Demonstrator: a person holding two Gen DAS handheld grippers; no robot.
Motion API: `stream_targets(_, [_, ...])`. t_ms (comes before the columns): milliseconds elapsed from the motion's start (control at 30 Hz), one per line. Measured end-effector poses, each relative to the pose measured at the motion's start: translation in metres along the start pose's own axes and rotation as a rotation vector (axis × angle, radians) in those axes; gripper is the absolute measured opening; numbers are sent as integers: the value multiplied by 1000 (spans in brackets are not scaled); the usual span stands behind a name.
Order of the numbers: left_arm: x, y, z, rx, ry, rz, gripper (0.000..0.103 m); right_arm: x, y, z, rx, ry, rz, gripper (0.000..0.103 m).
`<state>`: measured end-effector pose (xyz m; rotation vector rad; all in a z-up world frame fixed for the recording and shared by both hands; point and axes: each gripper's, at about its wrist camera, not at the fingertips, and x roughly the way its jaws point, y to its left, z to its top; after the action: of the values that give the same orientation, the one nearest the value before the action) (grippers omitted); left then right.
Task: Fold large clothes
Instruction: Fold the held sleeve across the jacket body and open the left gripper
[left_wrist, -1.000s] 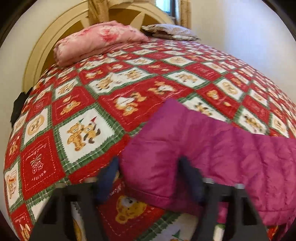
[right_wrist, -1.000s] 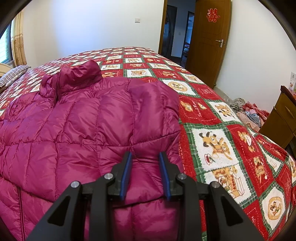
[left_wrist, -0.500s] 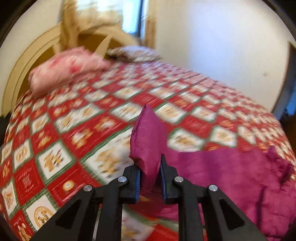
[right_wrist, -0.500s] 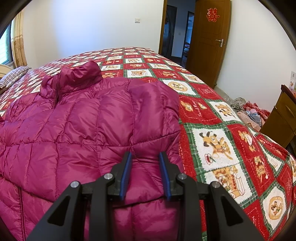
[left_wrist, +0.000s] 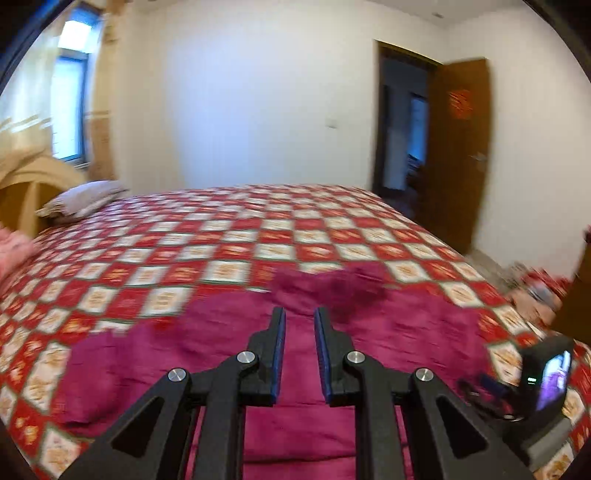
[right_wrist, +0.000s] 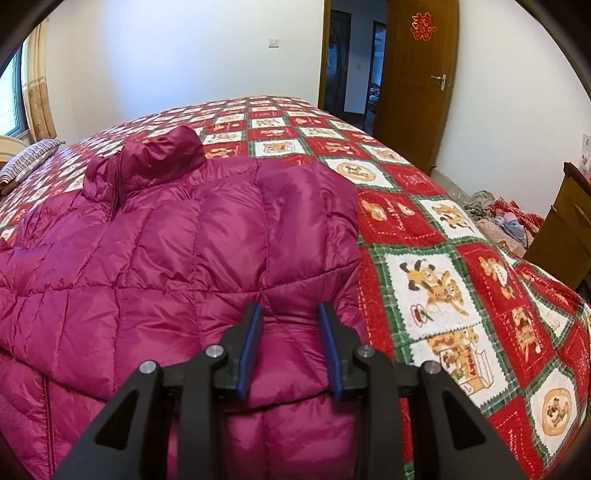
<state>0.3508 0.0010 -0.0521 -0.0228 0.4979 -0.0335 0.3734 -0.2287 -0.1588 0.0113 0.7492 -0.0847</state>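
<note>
A magenta quilted down jacket lies spread on the bed, its collar toward the far side. My right gripper is shut on a puffy fold at the jacket's near right edge, and creases run from its pads. In the blurred left wrist view the jacket spreads below my left gripper. Its jaws stand nearly together, with magenta sleeve fabric filling the narrow gap and hanging beneath. The left gripper points across the jacket's middle toward the collar.
A red, white and green bear-patterned bedspread covers the bed. A striped pillow and the headboard are at the left. An open brown door, a wooden cabinet and clothes on the floor are to the right.
My left gripper shut on the sleeve end, lifted it and swung right over the jacket, its view turning from the headboard to the door. The right gripper kept still.
</note>
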Motion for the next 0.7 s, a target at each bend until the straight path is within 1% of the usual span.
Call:
stream_targets(67, [14,-26,-8,26,35,-36,16,0,-2,0,9,-1,11,35])
stream_targets(167, [28,-49,-18,54,82,-58,16,0,-4,-1,21,-4,27,37])
stream_targets(233, [31,-46,-22,30,90,-53,17,0,-5,-1,27,-6,37,37])
stream_targets(267, [30,-44,-24,6,91,-45,17,1,-5,-1,29,-7,41,38])
stream_targets(300, [28,-32,-25,-51,97,-31,17,1,-6,-1,31,-7,45,38])
stream_targets(333, [26,-19,-26,-112,104,-27,17,1,-6,-1,32,-8,48,39])
stream_targets(367, [23,4,-27,-207,111,-16,17,0,-6,-1,33,-8,51,40])
stream_targets(400, [20,21,-28,-264,115,1,20,1,-6,-1,34,-9,53,40])
stream_targets(467, [13,56,-32,-352,113,73,32,0,-5,-1,33,-9,53,40])
stream_targets(533, [6,94,-33,-373,101,185,67,0,-6,-1,33,-9,53,40])
stream_targets(567, [0,114,-33,-357,84,254,72,1,-5,-1,33,-9,53,41])
stream_targets(600, [-6,129,-33,-334,64,305,75,1,-5,-1,33,-9,52,41])
stream_targets(667, [-12,153,-34,-303,46,367,79,1,-4,-1,31,-9,50,41])
stream_targets(700, [-12,167,-35,-289,57,381,84,1,-5,-1,31,-9,50,41])
